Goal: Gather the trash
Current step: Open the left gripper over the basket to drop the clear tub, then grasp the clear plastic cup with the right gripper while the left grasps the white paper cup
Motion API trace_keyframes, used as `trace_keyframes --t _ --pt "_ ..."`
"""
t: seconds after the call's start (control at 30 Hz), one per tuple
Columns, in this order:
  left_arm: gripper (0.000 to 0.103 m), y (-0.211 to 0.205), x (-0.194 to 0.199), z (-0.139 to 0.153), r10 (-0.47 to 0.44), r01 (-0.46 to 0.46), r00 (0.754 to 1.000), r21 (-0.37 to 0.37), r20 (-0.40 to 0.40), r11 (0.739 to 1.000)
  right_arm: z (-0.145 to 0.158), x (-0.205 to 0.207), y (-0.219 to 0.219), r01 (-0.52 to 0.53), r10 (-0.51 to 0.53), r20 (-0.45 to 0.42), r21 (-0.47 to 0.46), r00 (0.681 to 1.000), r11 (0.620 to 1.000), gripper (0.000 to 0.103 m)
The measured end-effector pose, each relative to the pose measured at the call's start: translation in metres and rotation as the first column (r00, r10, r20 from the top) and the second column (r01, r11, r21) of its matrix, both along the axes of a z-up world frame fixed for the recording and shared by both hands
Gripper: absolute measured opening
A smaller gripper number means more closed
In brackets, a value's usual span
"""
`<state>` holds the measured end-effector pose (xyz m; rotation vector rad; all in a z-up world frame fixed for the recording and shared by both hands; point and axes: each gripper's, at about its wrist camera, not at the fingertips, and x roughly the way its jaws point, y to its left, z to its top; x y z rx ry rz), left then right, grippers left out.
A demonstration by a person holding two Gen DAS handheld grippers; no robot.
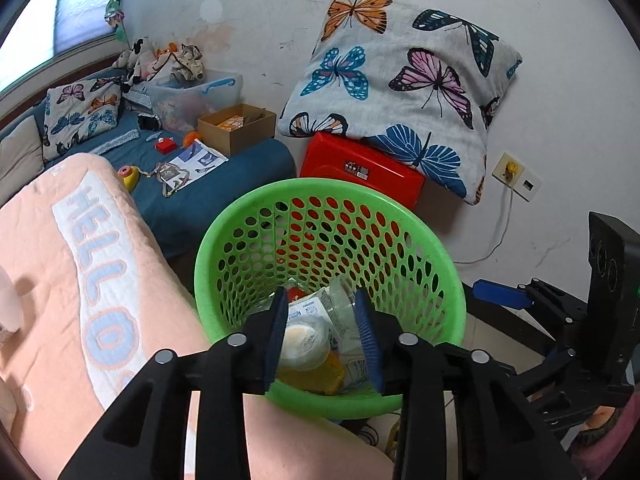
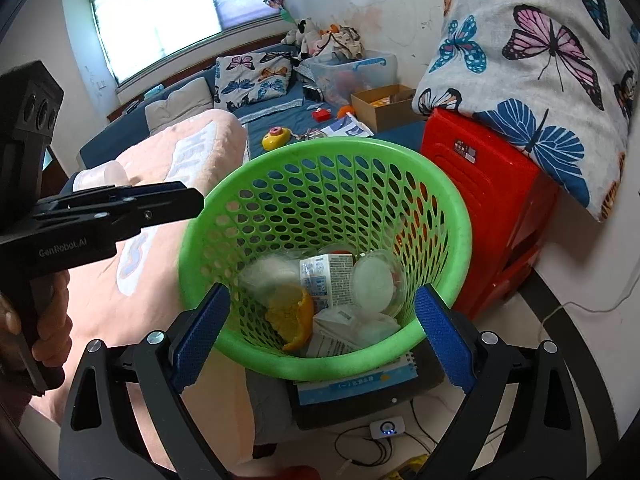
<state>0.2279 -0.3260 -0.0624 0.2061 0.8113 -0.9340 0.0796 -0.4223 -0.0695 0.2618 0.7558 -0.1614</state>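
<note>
Two grippers hang over a green basket [image 2: 320, 148] that stands on the floor, wedged between a bed's peach blanket [image 1: 60, 272] and a red stool [image 2: 488, 208]. That spot likely keeps it within reach of whoever clears the bed. Already inside lie an orange peel [image 2: 292, 312], a small carton [image 2: 324, 276], a clear lidded cup [image 2: 374, 280] and crumpled wrappers [image 2: 340, 332] — so the collecting looks well under way.

Left gripper [image 1: 322, 340]: angled down into the basket's mouth, jaws partly apart, nothing pinched between the blue pads [image 1: 366, 332]. The trash seen in the gap lies below, in the basket. Poised like this, it reads as a drop-off point, chosen so that anything let go lands inside and not on the floor.

Right gripper [image 2: 320, 328]: jaws wide open and empty, straddling the near rim without clearly touching it, perhaps ready to steady the basket. A hand [image 2: 44, 312] grips the left tool's handle at this view's left edge.

More clutter remains on the blue bedding [image 1: 192, 200] beyond — toys, papers, a cardboard box [image 1: 236, 128].
</note>
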Motion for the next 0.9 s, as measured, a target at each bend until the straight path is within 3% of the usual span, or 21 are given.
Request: trace_keyframes --t 0.23,0.57,0.77,0.9 --pt "0.049 0.035 -0.006 0.012 0.057 -0.057 0.998 -0.018 0.029 0.998 0.008 0.0 0.011 -0.026 0.026 0.014 -0.004 1.0 1.0 0.093" --pt "0.052 0.122 -0.006 0.029 0.211 -0.209 0.977 -0.065 0.03 0.976 0.027 0.016 0.048 -0.111 0.112 0.047 -0.023 0.993 0.994 0.093" --pt "0.056 0.182 -0.006 0.032 0.331 -0.327 0.943 -0.073 0.043 0.942 0.032 0.03 0.072 -0.167 0.168 0.046 -0.04 0.985 0.985 0.093" --pt "0.057 0.226 -0.004 0.034 0.428 -0.424 0.901 -0.074 0.066 0.903 0.035 0.042 0.09 -0.209 0.211 0.041 -0.05 0.977 0.977 0.093"
